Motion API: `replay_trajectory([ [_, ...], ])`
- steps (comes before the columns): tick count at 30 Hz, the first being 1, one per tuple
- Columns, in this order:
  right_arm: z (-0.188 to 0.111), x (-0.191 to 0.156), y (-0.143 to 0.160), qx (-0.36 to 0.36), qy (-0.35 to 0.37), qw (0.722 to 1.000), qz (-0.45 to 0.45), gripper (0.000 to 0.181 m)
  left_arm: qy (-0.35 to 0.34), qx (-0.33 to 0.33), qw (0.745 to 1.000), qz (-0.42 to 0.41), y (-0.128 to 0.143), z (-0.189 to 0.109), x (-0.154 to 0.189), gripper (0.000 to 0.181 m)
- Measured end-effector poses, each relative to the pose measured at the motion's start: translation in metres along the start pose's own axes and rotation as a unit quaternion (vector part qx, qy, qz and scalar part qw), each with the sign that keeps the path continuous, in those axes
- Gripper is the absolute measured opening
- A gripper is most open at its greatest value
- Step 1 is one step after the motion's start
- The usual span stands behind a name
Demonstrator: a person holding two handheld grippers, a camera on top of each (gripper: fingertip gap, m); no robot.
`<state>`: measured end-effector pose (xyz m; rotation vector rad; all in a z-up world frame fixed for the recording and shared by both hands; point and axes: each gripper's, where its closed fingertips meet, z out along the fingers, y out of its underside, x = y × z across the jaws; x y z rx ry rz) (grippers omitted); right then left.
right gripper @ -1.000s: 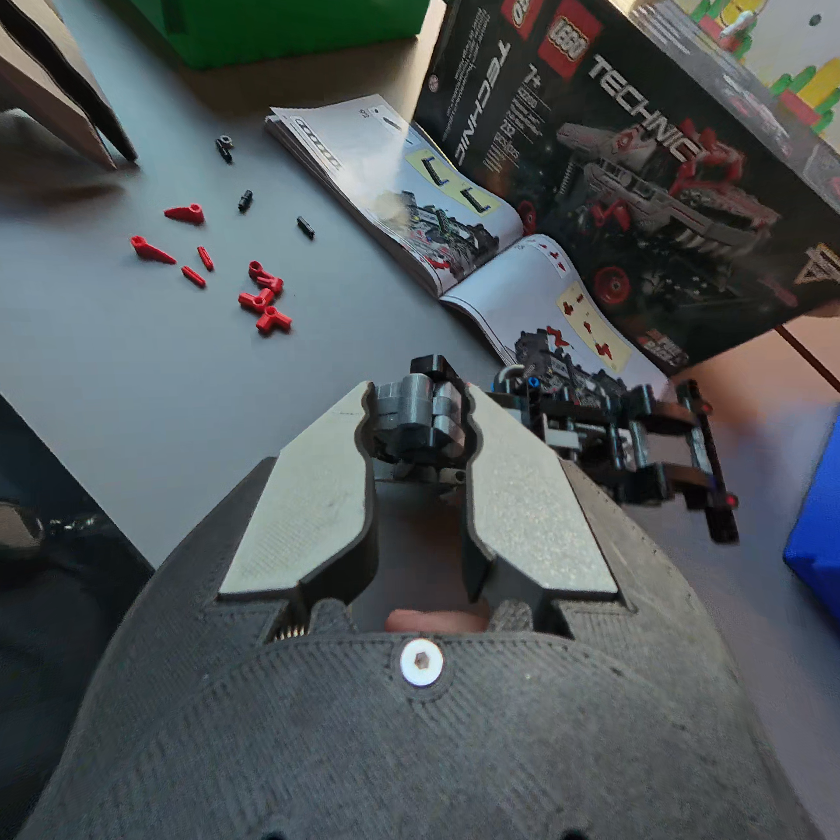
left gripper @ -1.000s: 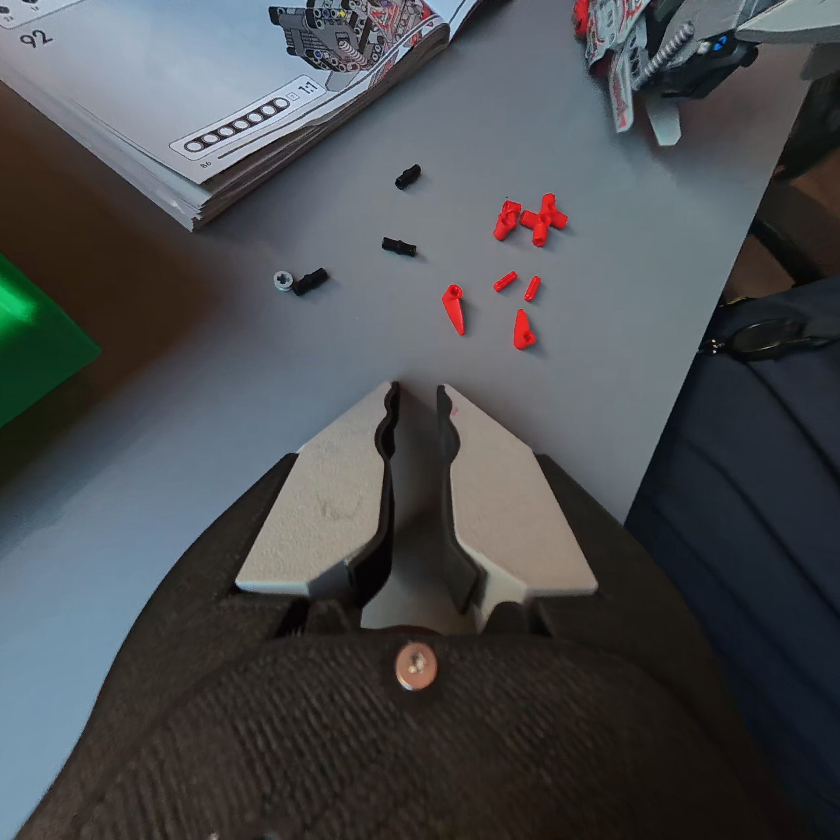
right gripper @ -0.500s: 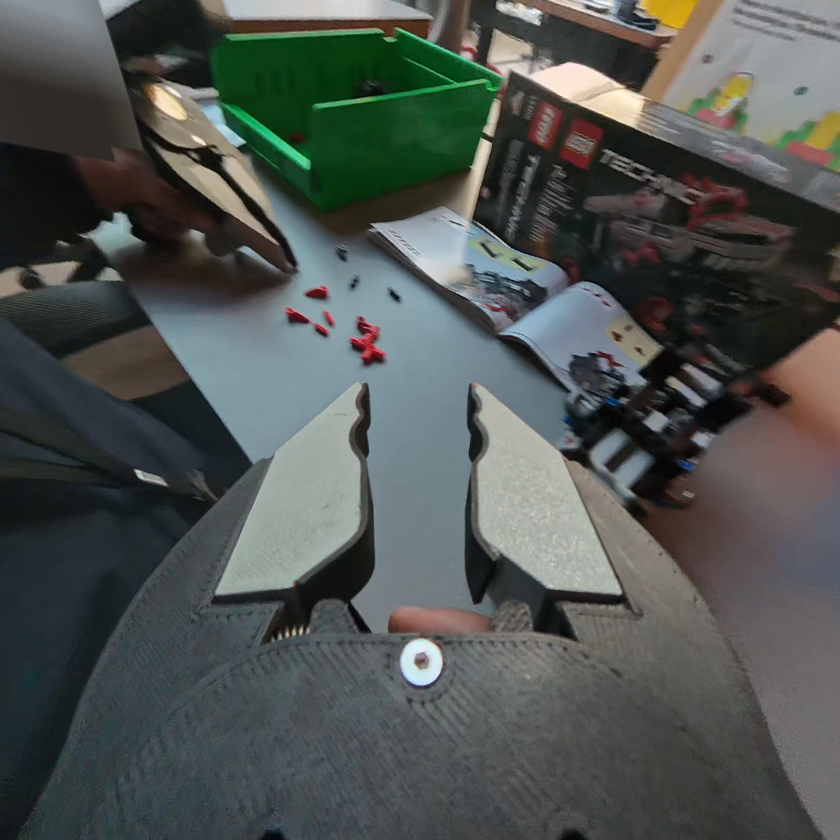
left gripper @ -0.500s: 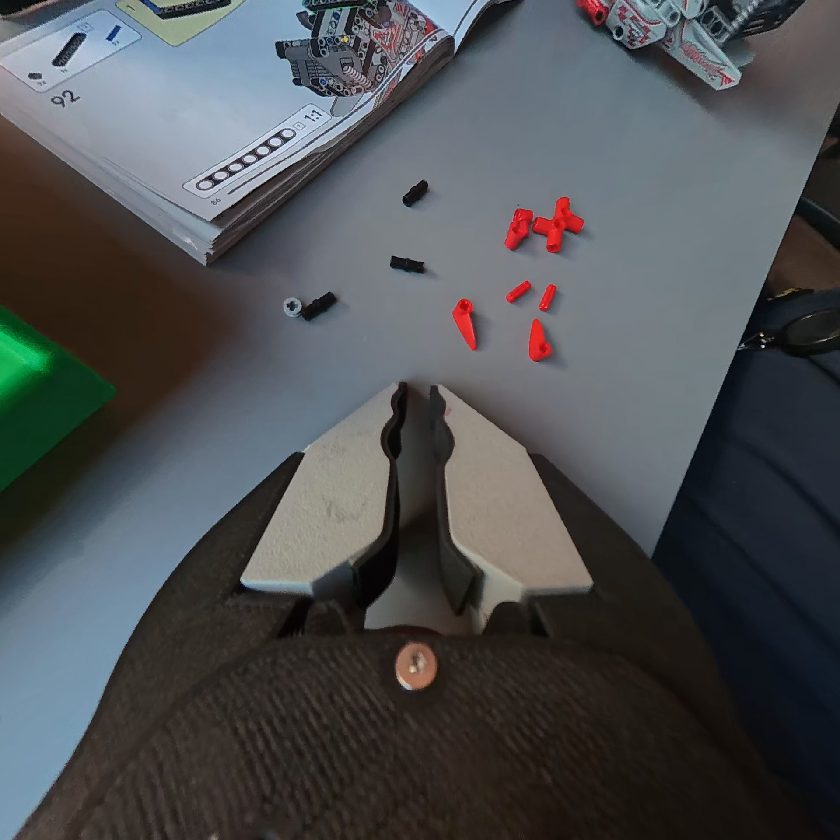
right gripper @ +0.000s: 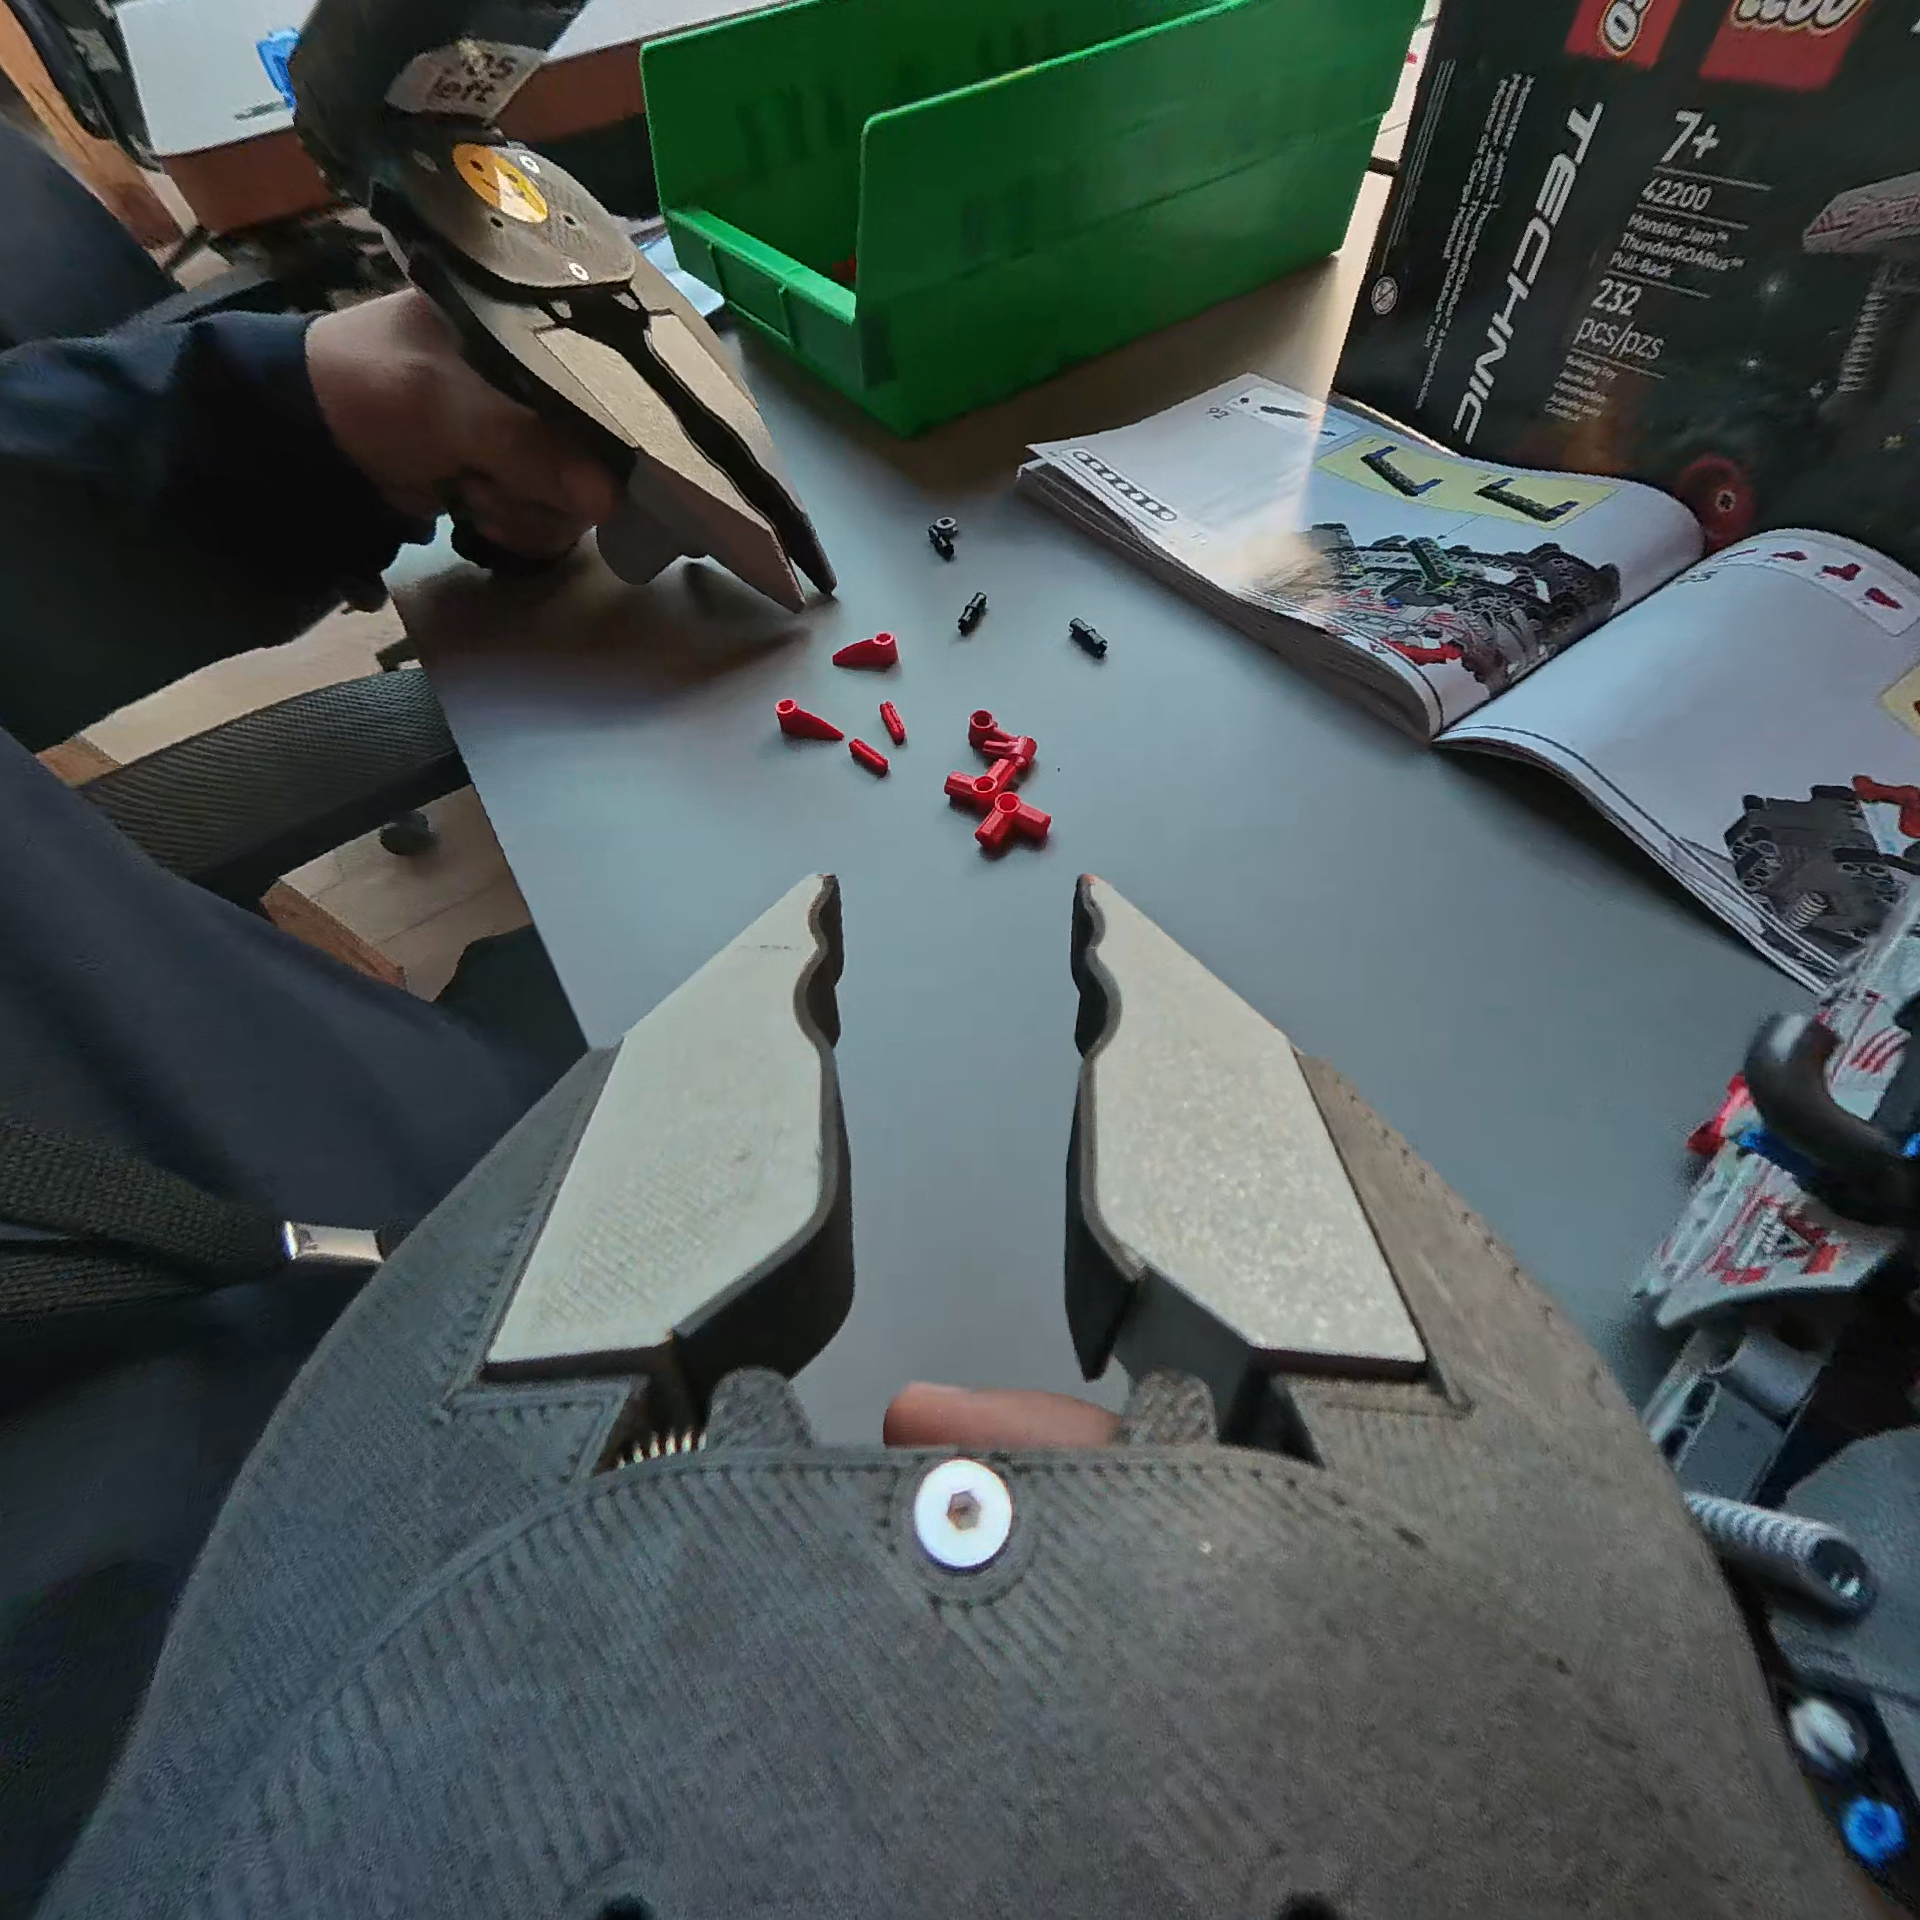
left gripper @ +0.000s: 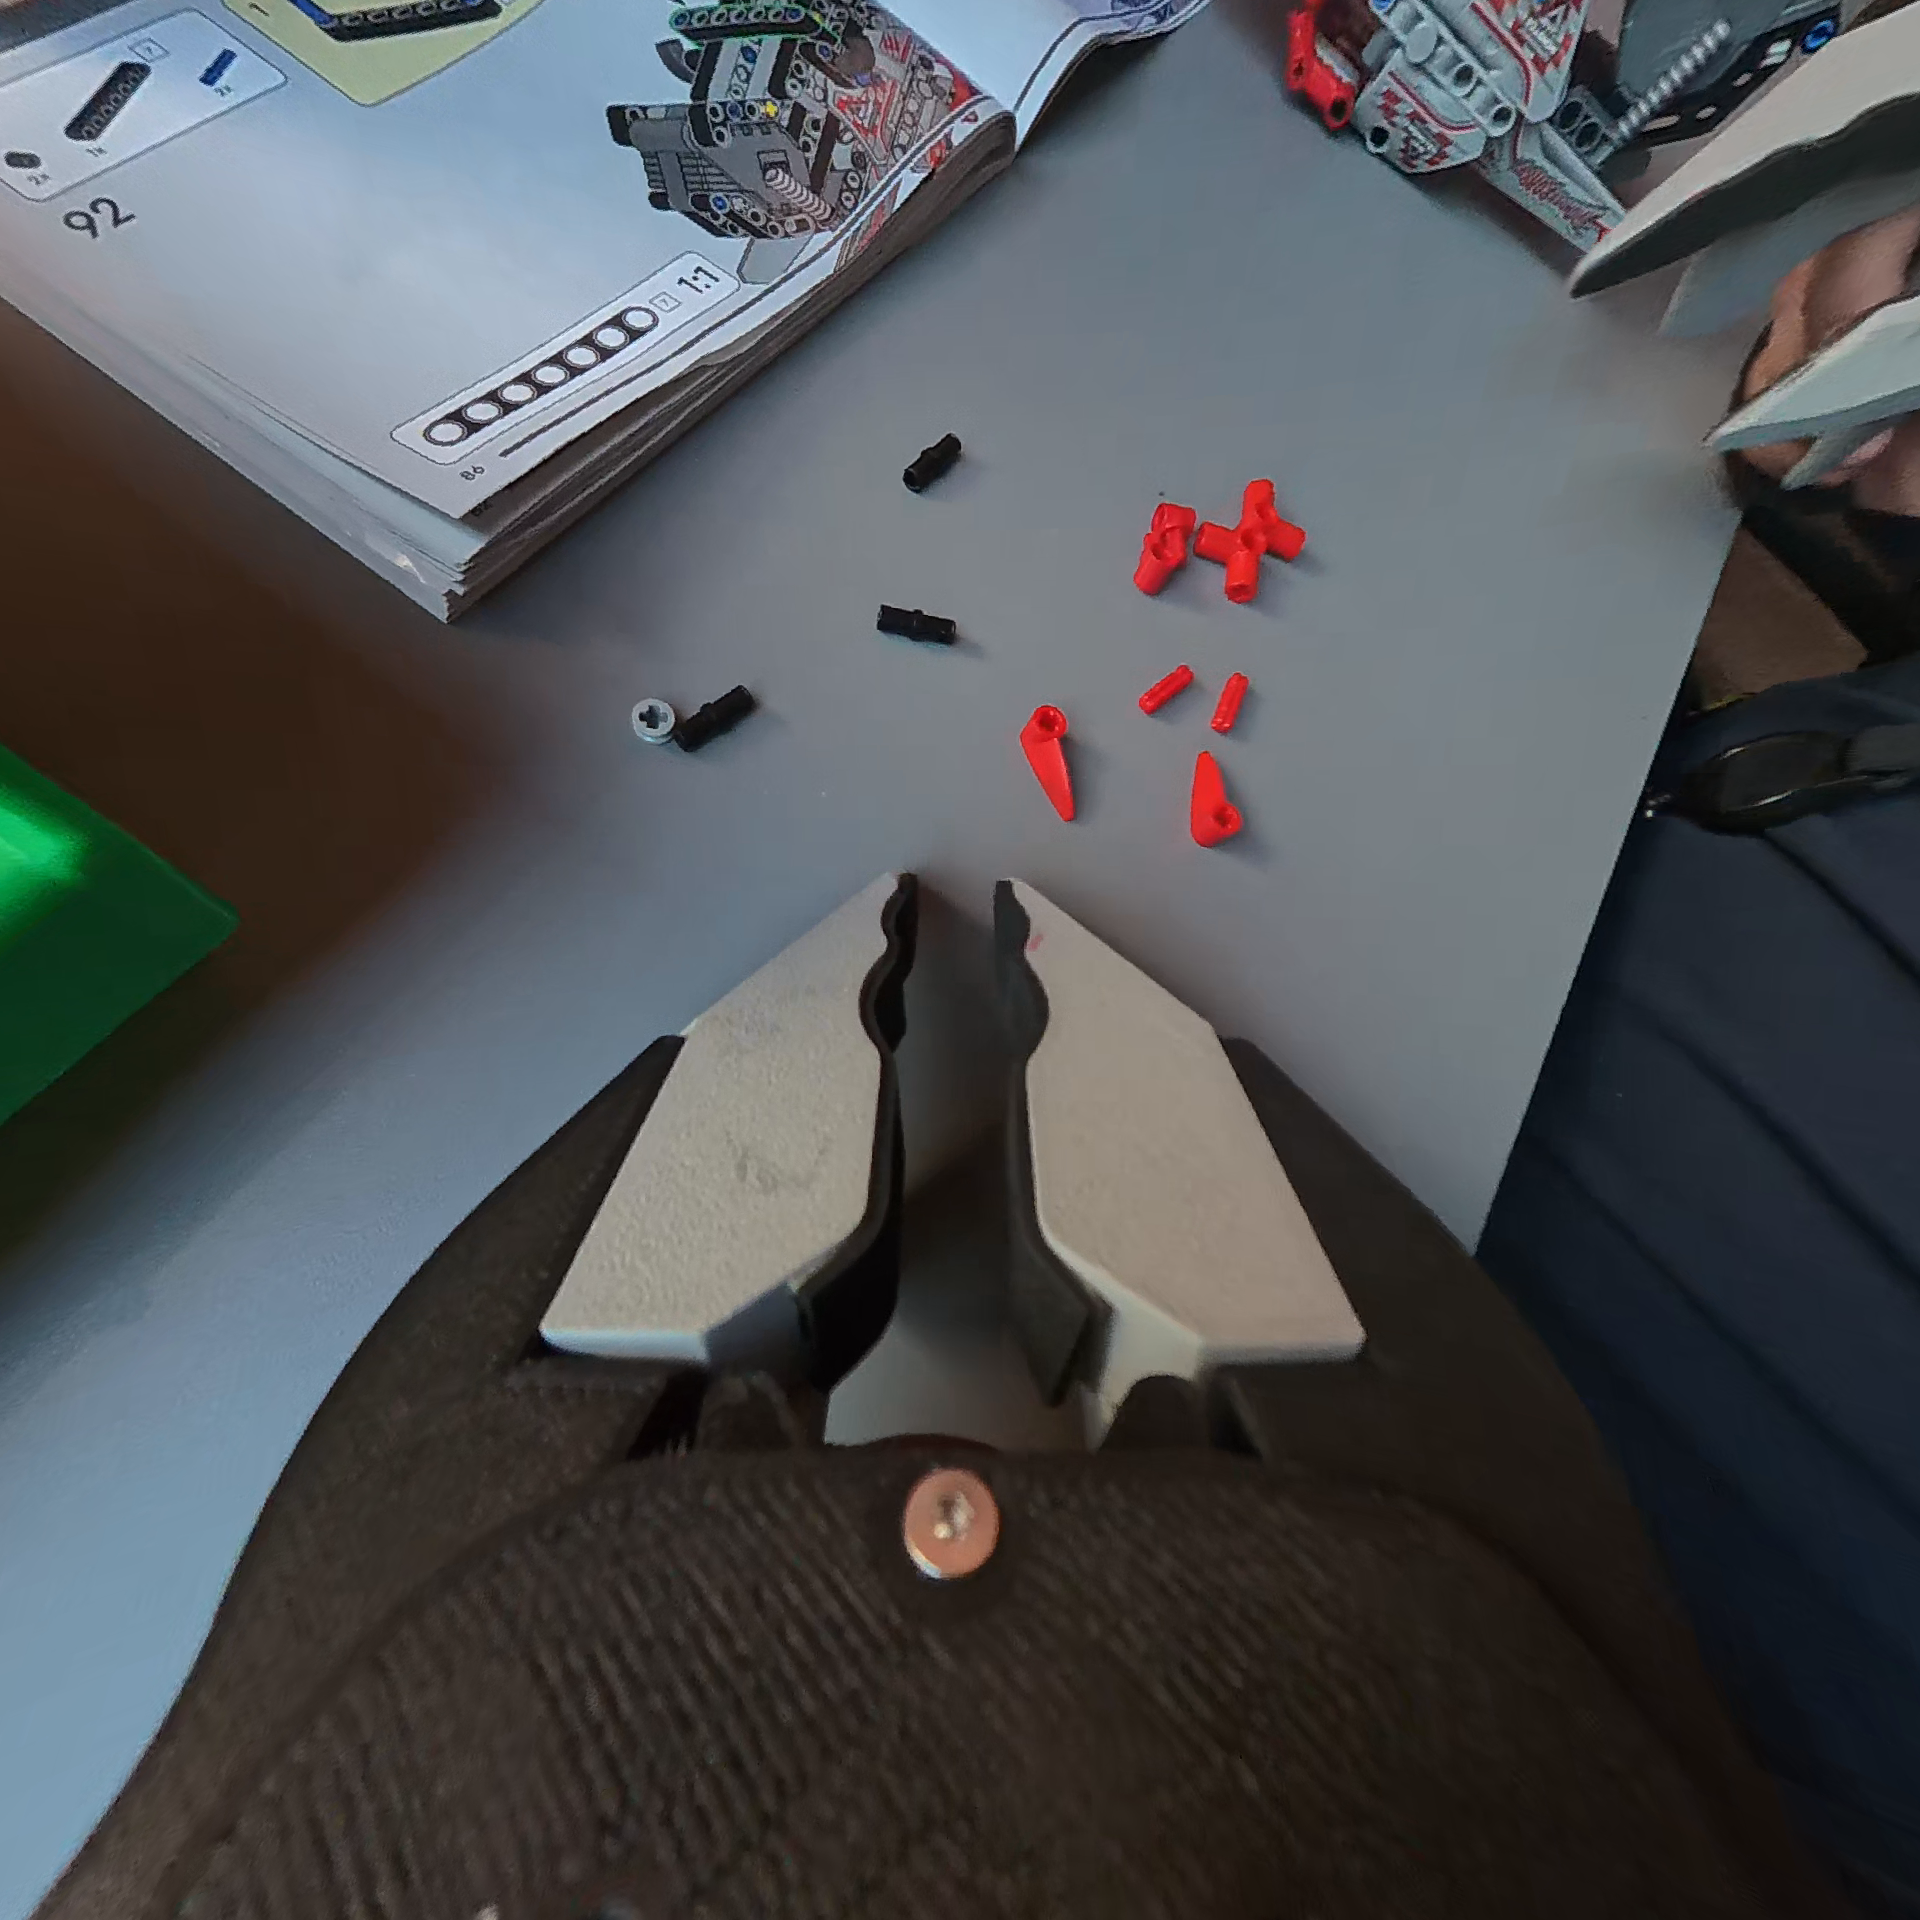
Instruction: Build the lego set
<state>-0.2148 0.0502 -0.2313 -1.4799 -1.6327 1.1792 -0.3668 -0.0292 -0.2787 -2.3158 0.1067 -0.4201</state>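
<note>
left gripper (left gripper: 954, 883): jaws nearly together with a narrow gap, empty, tips low over the grey table (left gripper: 312, 1195). at its 11 o'clock, three black pins (left gripper: 916, 622) and a grey bush (left gripper: 654, 720); at 1 o'clock, loose red pieces (left gripper: 1218, 540), none fitted. open instruction booklet (left gripper: 416, 260) at 10 o'clock. right gripper (right gripper: 954, 883): jaws wide apart, empty. part-built truck (right gripper: 1787, 1195) lies at its 3 o'clock, well apart from the loose parts. judgement: body largely assembled; the remaining small parts not yet attached.
</note>
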Motion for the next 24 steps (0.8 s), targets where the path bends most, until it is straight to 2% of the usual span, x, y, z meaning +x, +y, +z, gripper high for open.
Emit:
replay_trajectory([
  [1, 0.002, 0.001, 0.002, -0.003, 0.002, 1.000, -0.005, 0.042, 0.001, 0.000, 1.000, -0.001, 0.000, 0.000, 0.000, 0.012],
  [7, 0.015, 0.016, 0.003, -0.030, 0.038, 0.998, -0.049, 0.035, 0.009, -0.001, 1.000, 0.005, -0.006, 0.004, -0.002, 0.015],
  [10, 0.024, 0.019, 0.004, -0.045, 0.027, 0.997, -0.048, 0.031, 0.018, 0.003, 1.000, 0.017, -0.011, 0.007, 0.000, 0.016],
  [16, 0.041, 0.011, 0.003, -0.065, -0.009, 0.997, -0.035, 0.005, 0.029, 0.031, 0.999, 0.015, -0.021, 0.001, -0.004, 0.015],
  [24, 0.042, 0.013, 0.002, -0.061, -0.006, 0.997, -0.037, 0.011, 0.052, -0.001, 0.996, 0.070, -0.027, 0.010, 0.031, 0.015],
])
